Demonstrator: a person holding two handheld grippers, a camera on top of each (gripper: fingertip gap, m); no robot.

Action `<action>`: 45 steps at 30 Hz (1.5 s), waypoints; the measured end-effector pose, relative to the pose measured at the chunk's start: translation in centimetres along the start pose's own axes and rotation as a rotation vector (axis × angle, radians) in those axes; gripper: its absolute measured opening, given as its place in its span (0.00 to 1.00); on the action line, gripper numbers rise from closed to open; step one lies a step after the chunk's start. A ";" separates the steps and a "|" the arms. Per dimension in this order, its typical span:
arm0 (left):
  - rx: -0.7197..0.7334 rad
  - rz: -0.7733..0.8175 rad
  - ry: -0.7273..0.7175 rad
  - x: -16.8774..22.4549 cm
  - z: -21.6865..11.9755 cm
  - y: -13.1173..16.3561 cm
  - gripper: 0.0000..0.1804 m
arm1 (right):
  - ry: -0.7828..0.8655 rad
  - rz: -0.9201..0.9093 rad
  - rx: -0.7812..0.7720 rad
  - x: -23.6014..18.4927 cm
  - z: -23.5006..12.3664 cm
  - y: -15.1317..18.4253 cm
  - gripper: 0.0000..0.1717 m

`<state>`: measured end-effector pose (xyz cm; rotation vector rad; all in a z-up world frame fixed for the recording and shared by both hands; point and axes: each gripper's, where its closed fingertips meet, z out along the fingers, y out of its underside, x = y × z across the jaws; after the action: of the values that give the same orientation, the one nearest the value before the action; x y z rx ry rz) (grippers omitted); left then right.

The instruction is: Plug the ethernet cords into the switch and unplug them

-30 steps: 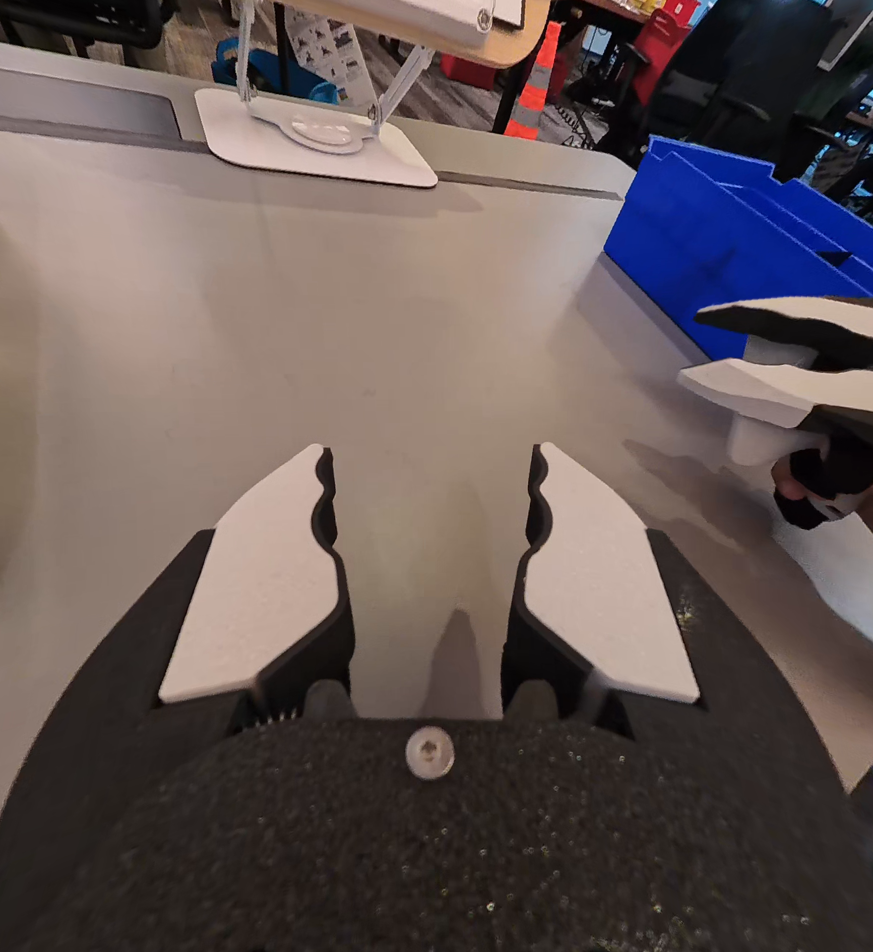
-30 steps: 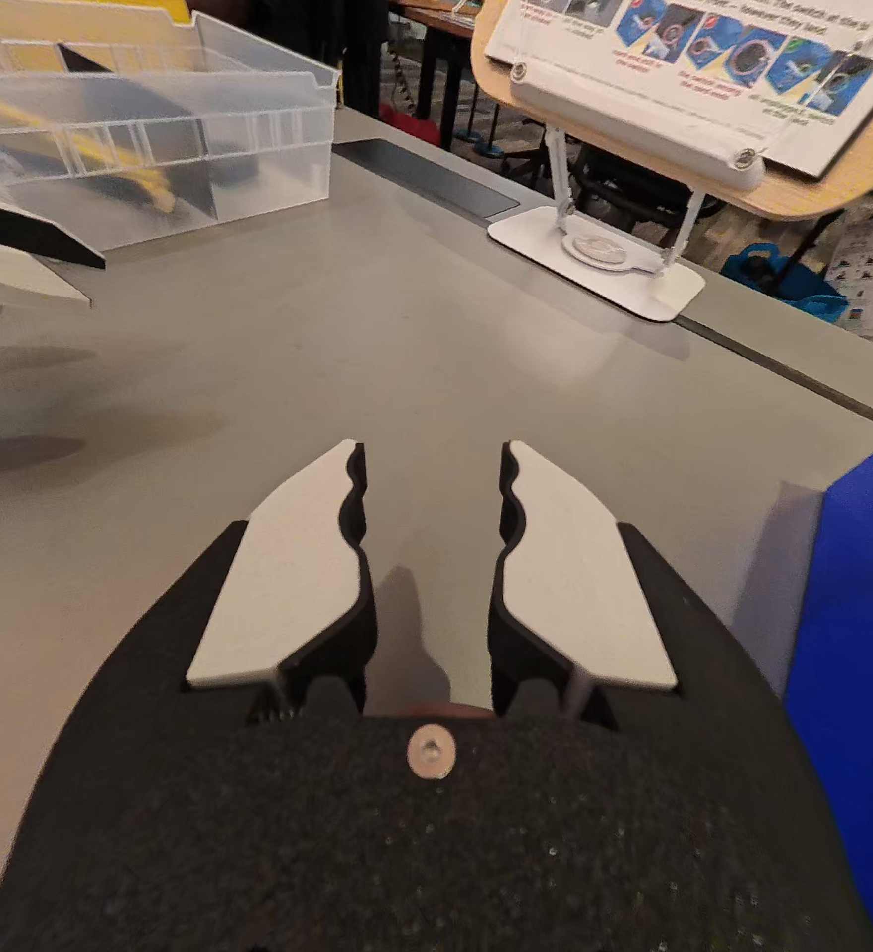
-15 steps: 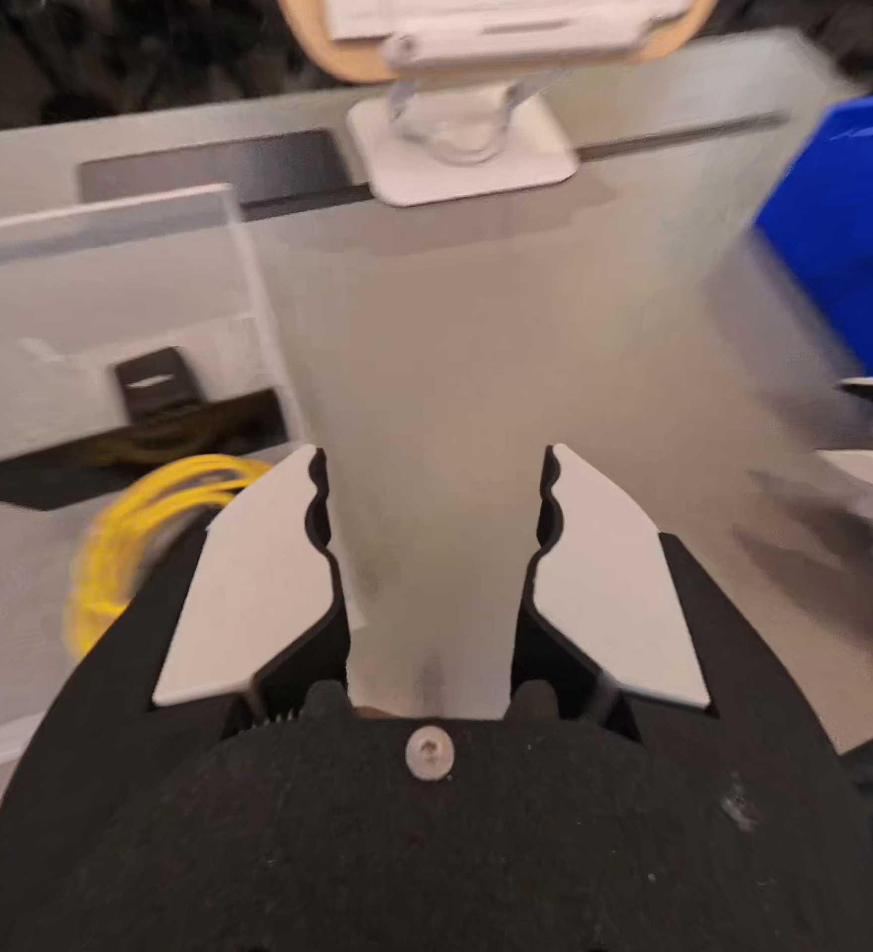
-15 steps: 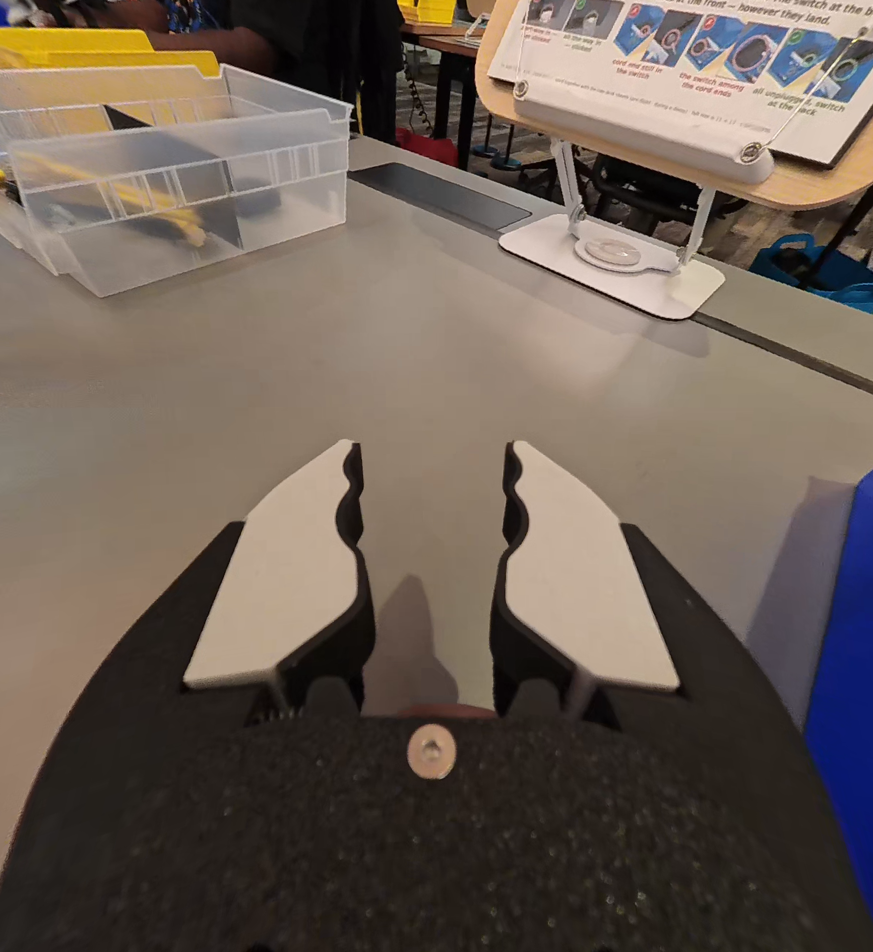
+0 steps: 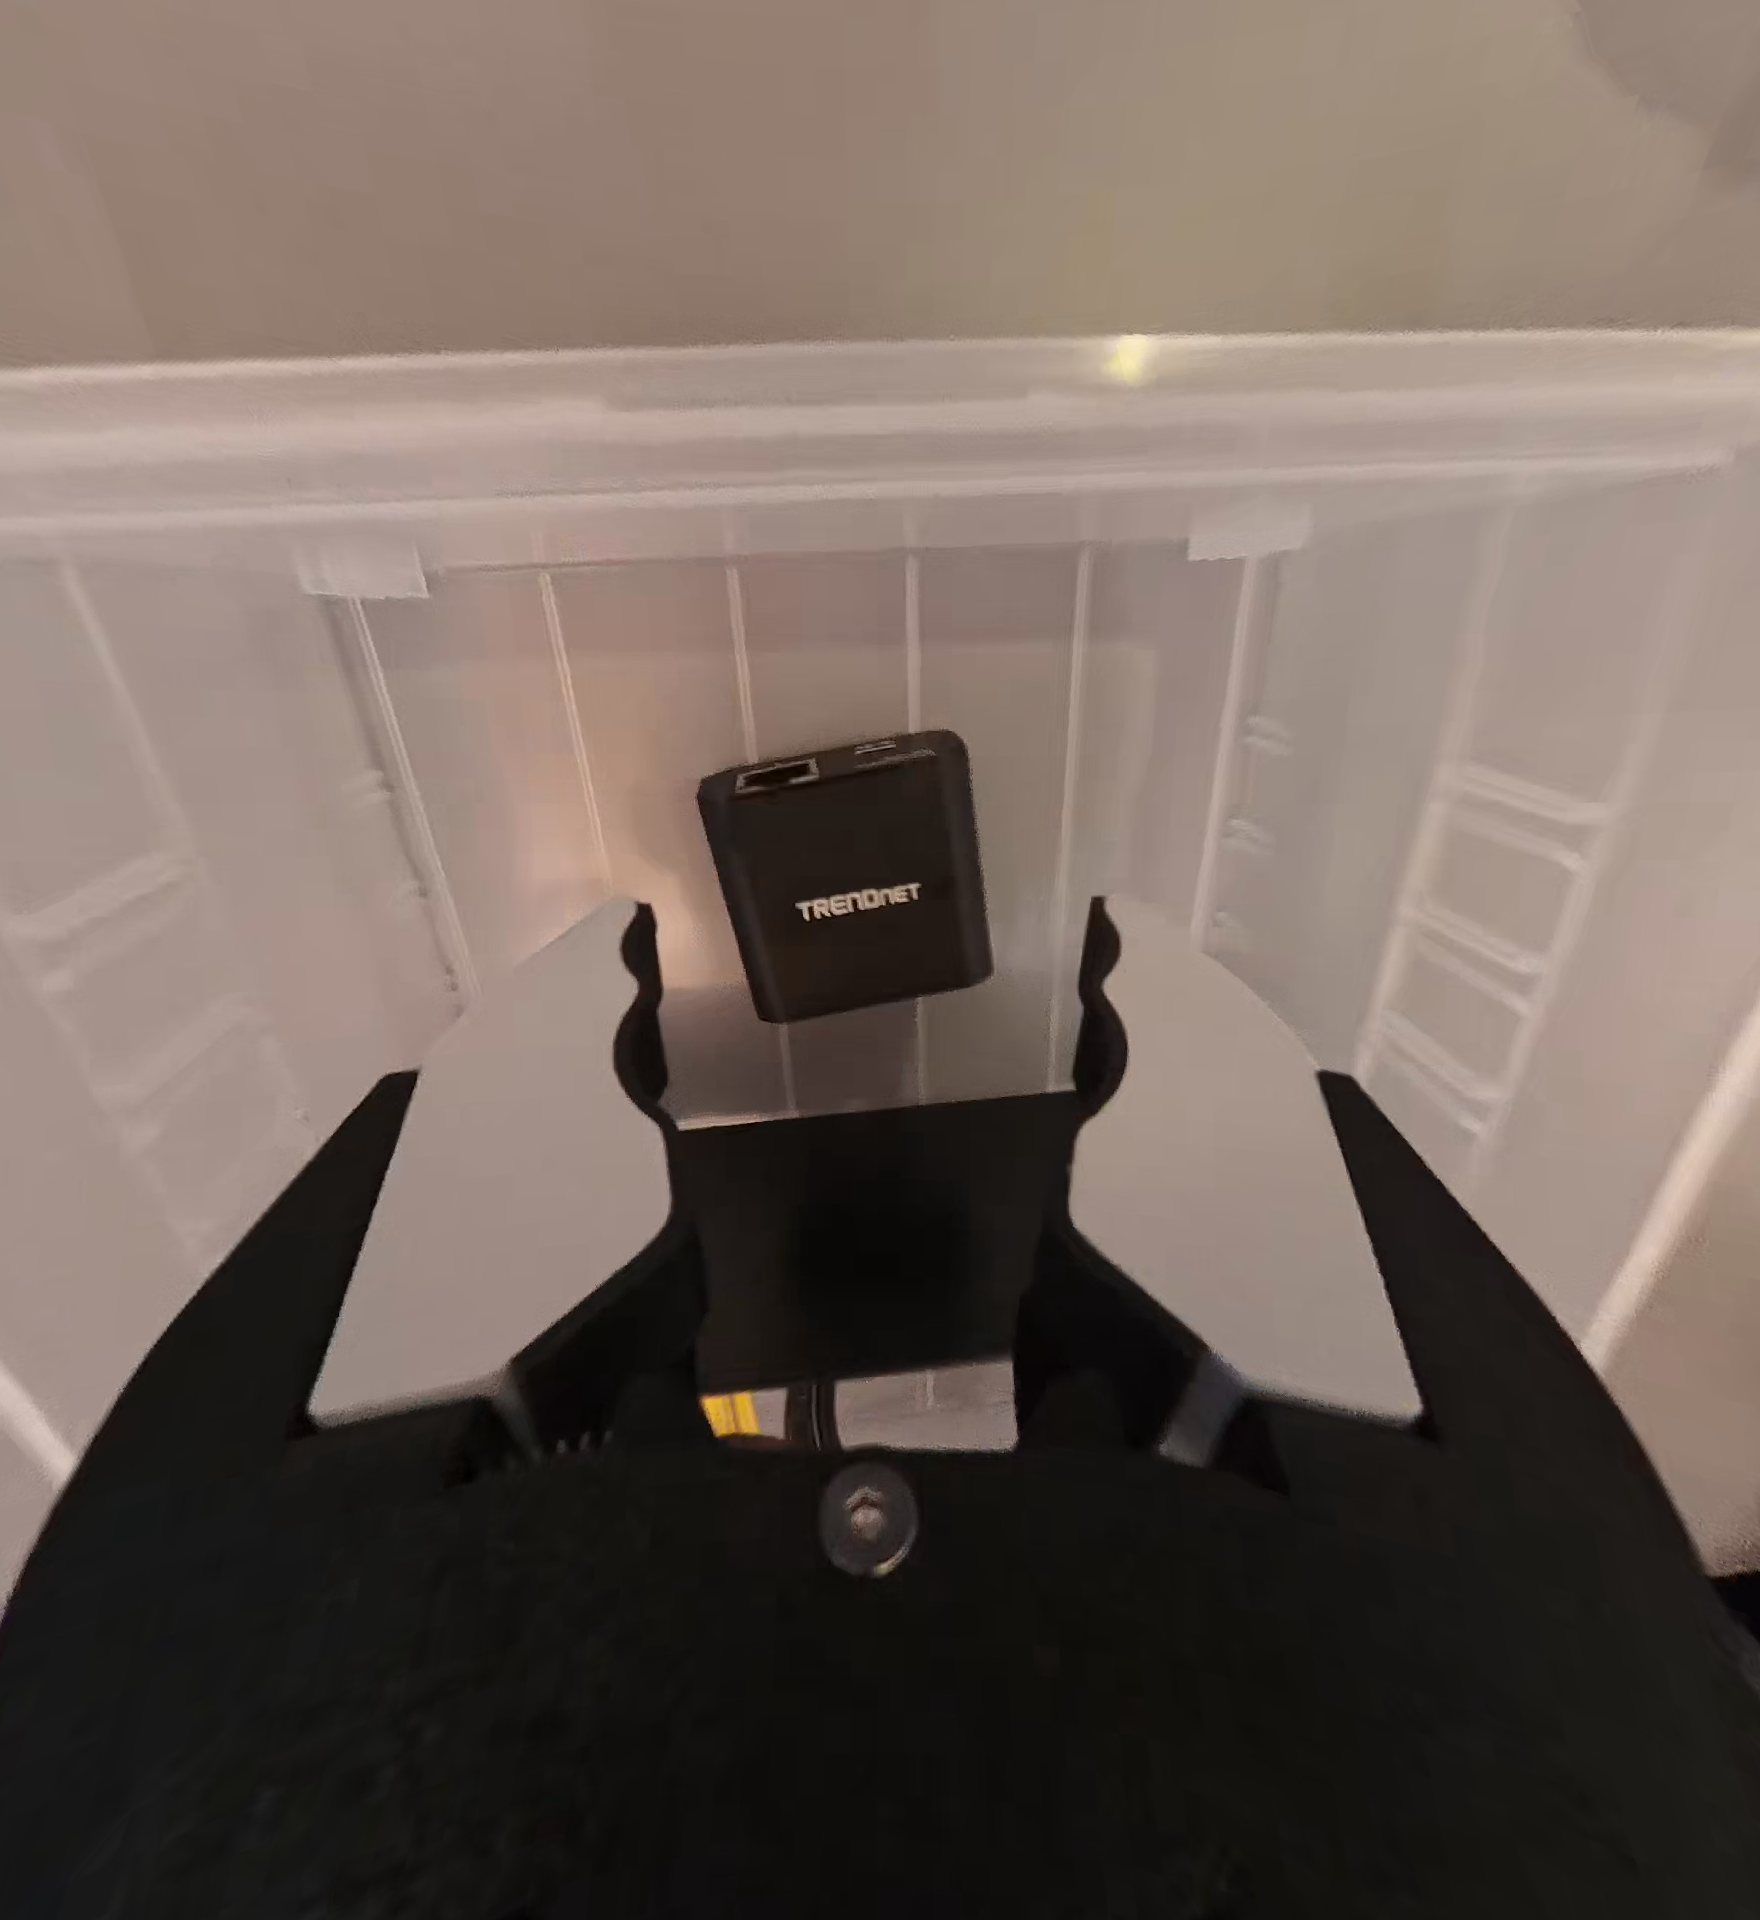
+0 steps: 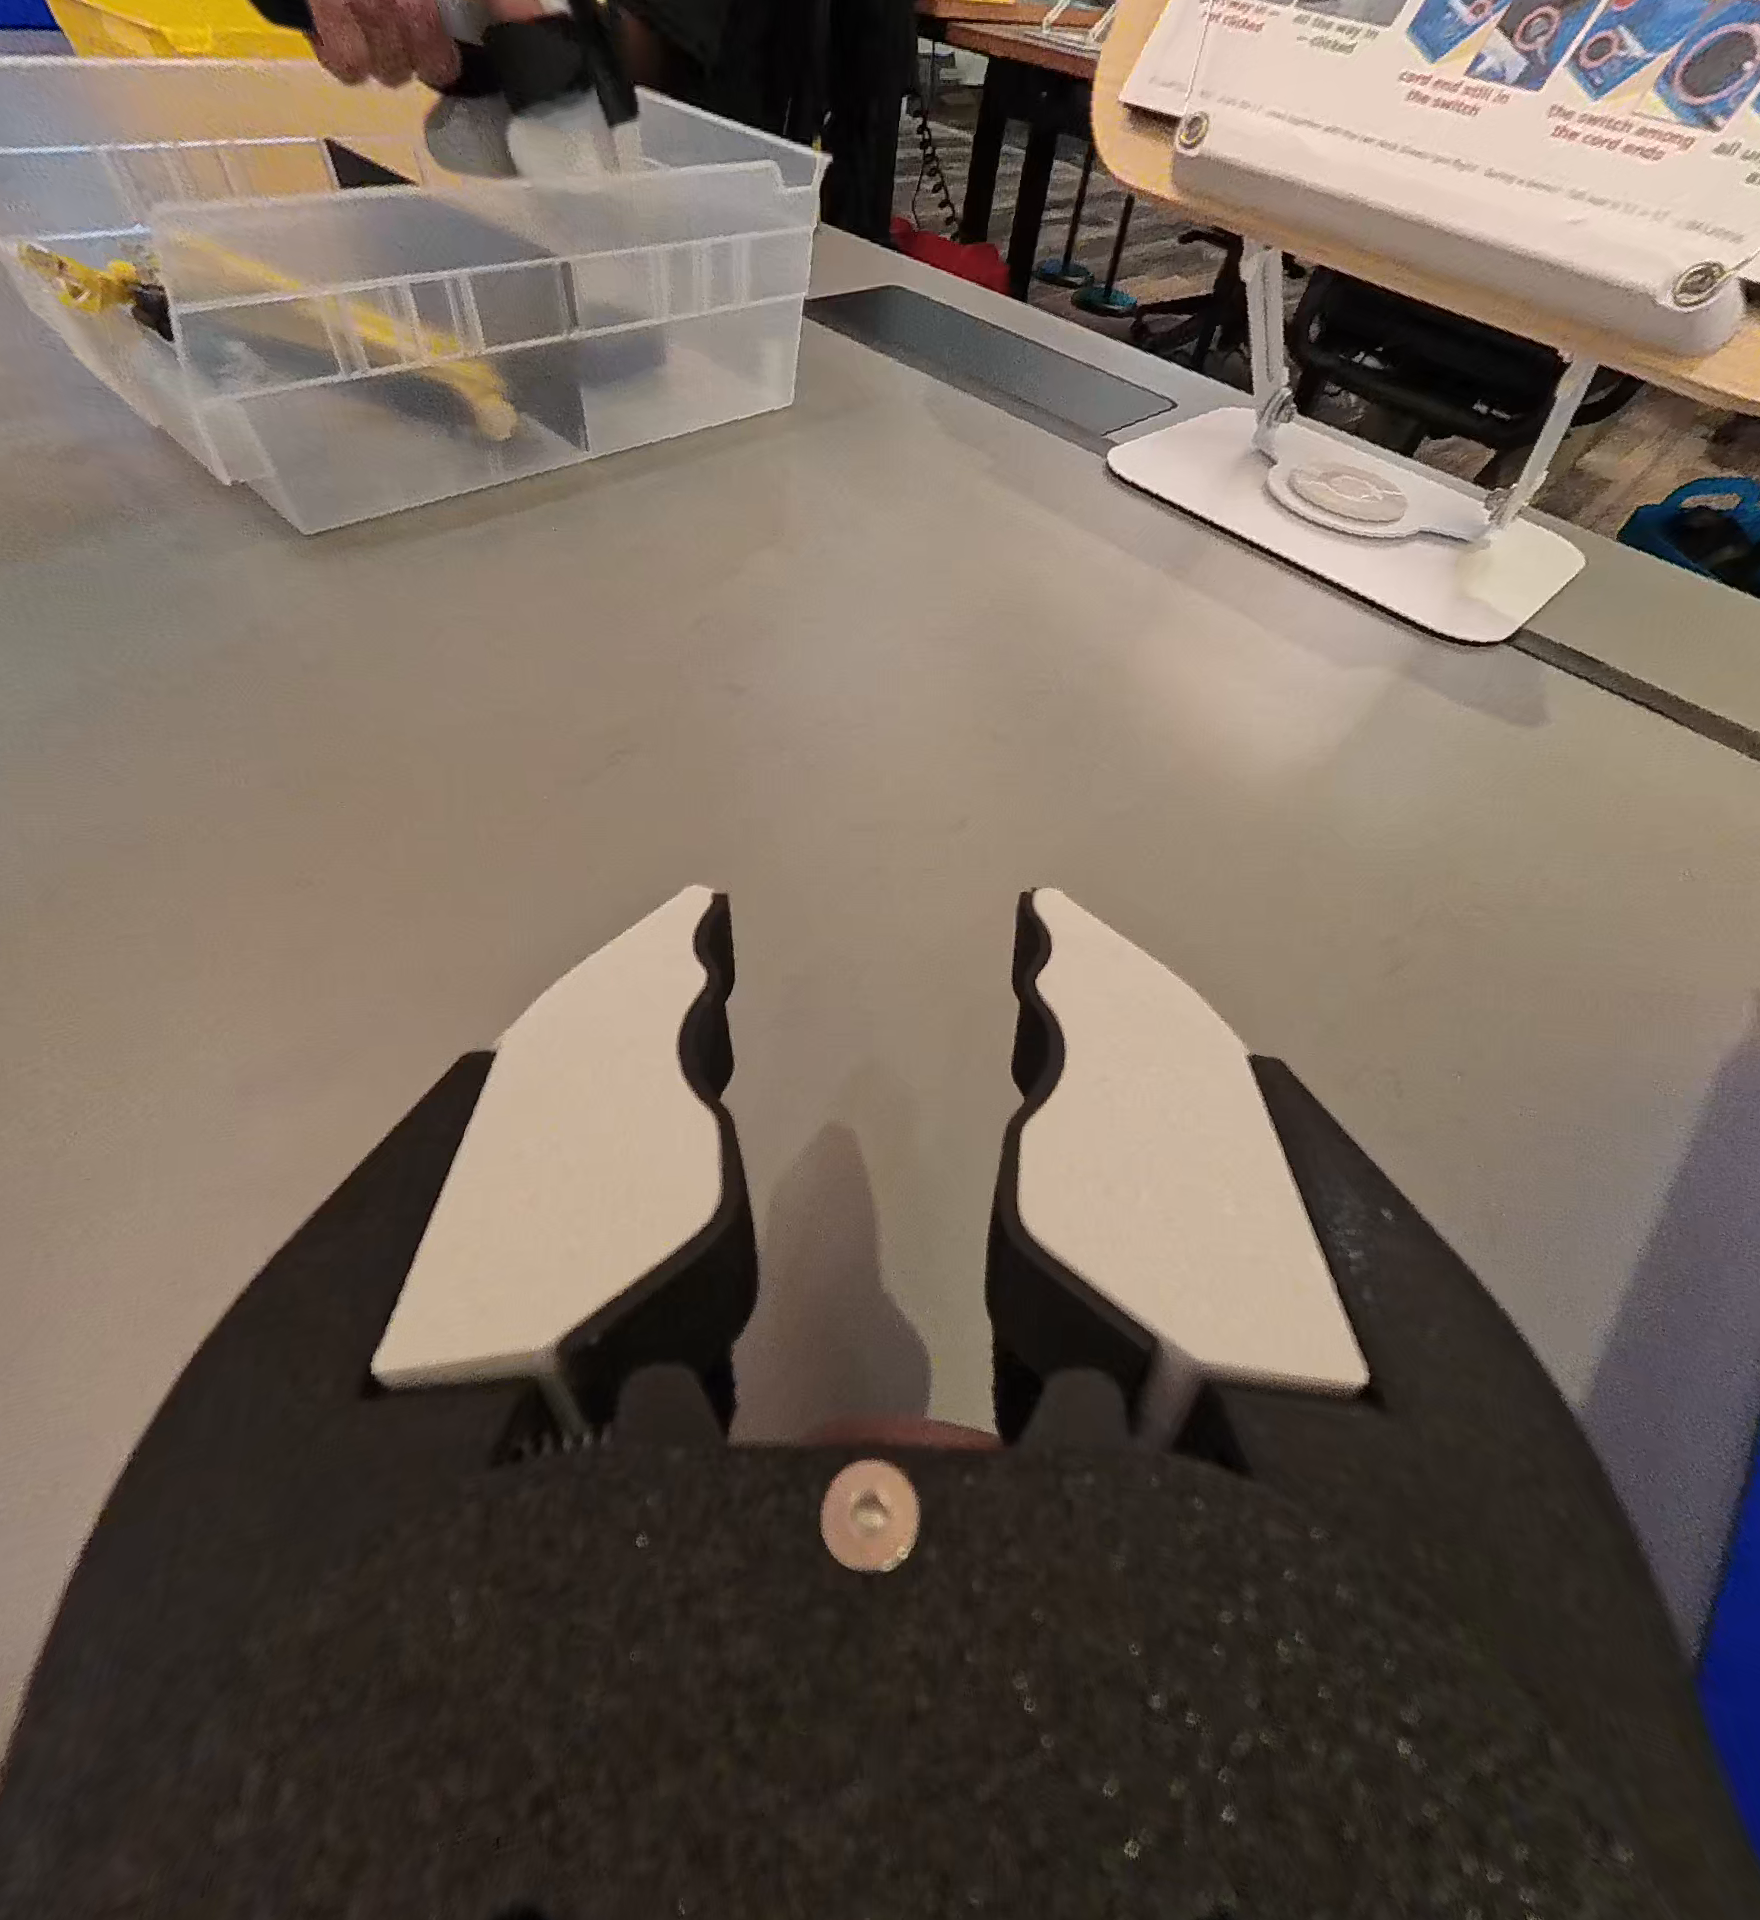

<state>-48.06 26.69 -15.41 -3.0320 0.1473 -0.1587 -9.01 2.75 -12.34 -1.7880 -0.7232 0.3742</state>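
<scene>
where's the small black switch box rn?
Left wrist view: the small black switch box lies on the clear plastic bin's floor, just ahead of and between the open left gripper's fingertips, untouched.

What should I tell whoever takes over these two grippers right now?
Left gripper: open, holding nothing, reaching down into the clear bin, fingers either side of the black switch but not touching it.
Right gripper: open, holding nothing, above the bare grey table.
Things: switch lies flat on the bin floor, no cord in the port that shows. Yellow cords lie in the same bin, behind a black divider.
Done: nothing plugged in yet.
Left: take out switch and cords, plug each cord in, then unplug them.
</scene>
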 end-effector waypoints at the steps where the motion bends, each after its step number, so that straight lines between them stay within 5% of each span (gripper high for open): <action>1: -0.031 0.008 -0.021 -0.2 0.5 0.2 0.43 | -0.001 -0.007 -0.002 -0.1 0.0 0.0 0.29; 7: -0.222 0.066 -0.184 -1.7 3.3 1.5 0.46 | -0.020 -0.013 -0.006 -0.7 0.3 0.0 0.29; 10: -0.224 0.055 -0.104 -0.7 3.7 1.2 0.35 | -0.017 -0.020 -0.002 -0.8 0.1 -0.1 0.29; 14: -0.256 0.114 -0.094 -0.7 3.5 1.7 0.34 | -0.008 -0.029 0.002 -0.5 -0.1 -0.3 0.28; 18: -0.189 0.107 0.068 0.2 1.7 2.1 0.34 | -0.002 -0.062 0.026 0.1 -0.4 -0.8 0.28; 21: -0.073 0.120 0.249 2.2 -2.8 1.8 0.34 | -0.037 -0.100 0.064 0.0 -0.3 -1.5 0.28; 28: 0.013 0.361 0.688 16.1 -13.0 6.0 0.34 | -0.158 -0.233 0.210 -0.8 2.9 -5.9 0.29; 37: -0.227 0.601 0.922 33.3 -11.7 14.9 0.34 | -0.266 -0.098 0.284 -1.9 6.9 -11.5 0.52; 43: -0.262 0.613 1.110 38.0 -12.0 16.7 0.34 | -0.248 -0.110 0.512 -1.8 3.9 -13.7 0.45; 45: -0.281 0.605 1.178 38.6 -12.2 17.4 0.34 | -0.227 -0.116 0.541 -1.1 3.0 -13.9 0.34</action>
<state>-12.72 4.34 -1.35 -2.4923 1.1808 -1.8927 -15.57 7.04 -0.47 -1.2004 -0.7902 0.6358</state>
